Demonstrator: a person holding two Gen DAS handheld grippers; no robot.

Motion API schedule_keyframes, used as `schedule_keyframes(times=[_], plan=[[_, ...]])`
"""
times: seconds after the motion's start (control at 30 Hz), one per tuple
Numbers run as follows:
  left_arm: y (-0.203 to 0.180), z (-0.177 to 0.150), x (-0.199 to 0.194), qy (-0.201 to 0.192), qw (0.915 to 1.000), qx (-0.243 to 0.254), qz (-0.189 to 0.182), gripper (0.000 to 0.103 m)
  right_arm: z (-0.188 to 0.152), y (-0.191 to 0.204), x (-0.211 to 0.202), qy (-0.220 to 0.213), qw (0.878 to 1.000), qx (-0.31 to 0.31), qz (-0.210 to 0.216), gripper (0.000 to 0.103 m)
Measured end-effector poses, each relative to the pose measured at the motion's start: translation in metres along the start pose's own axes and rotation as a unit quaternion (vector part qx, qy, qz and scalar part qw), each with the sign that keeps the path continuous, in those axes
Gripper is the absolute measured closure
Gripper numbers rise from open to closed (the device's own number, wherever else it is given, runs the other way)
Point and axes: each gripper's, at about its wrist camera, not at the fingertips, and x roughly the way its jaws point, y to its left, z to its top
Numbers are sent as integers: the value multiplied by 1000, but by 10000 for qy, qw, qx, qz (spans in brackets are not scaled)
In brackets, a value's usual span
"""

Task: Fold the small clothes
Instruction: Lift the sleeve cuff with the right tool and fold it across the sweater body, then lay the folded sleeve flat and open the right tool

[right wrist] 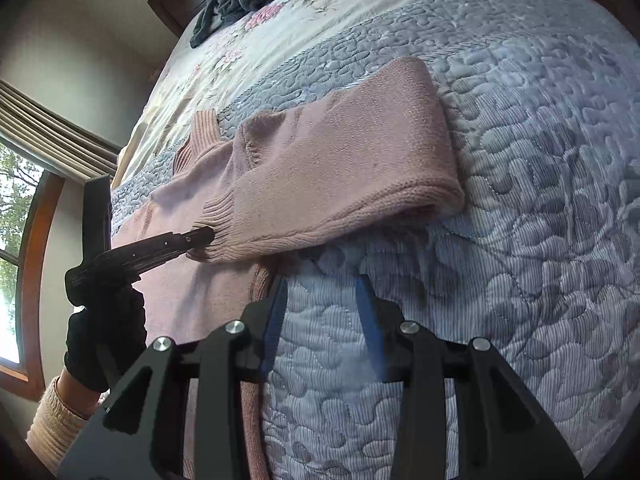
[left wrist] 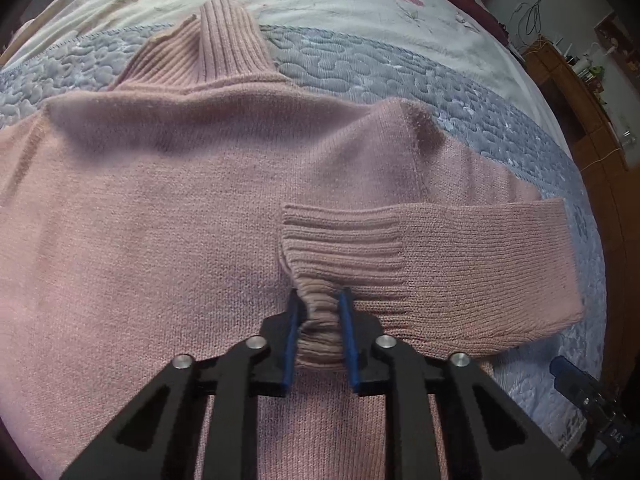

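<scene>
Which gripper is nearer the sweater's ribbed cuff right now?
Left. The left gripper is clamped on the ribbed cuff of the pink sweater; the right gripper hangs open over the quilt, off the cuff.

A bed (right wrist: 540,184) fills the room, spread with a grey-blue quilted cover and a pale floral sheet (left wrist: 360,12) beyond. Daylight enters an arched wood-framed window (right wrist: 24,280) under pleated blinds. A wooden cabinet (left wrist: 568,92) holds what may be small bottles.
</scene>
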Motion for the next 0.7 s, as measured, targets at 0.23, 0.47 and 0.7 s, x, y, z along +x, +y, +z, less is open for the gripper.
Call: schedule_keyframes(times=[0.23,0.47,0.7], plan=[[30,2,-59,-798,9967,9,-116,93,11,1,-15,-183,9997,105,-93,66],[110,23,-102,-1268,9902,-296,499,94,31,15,-1,-209,9994,252,-134,45],[180,35,-117,-1502,9820,-580,993,94,52,29,40,38,9991,406,-72,33]])
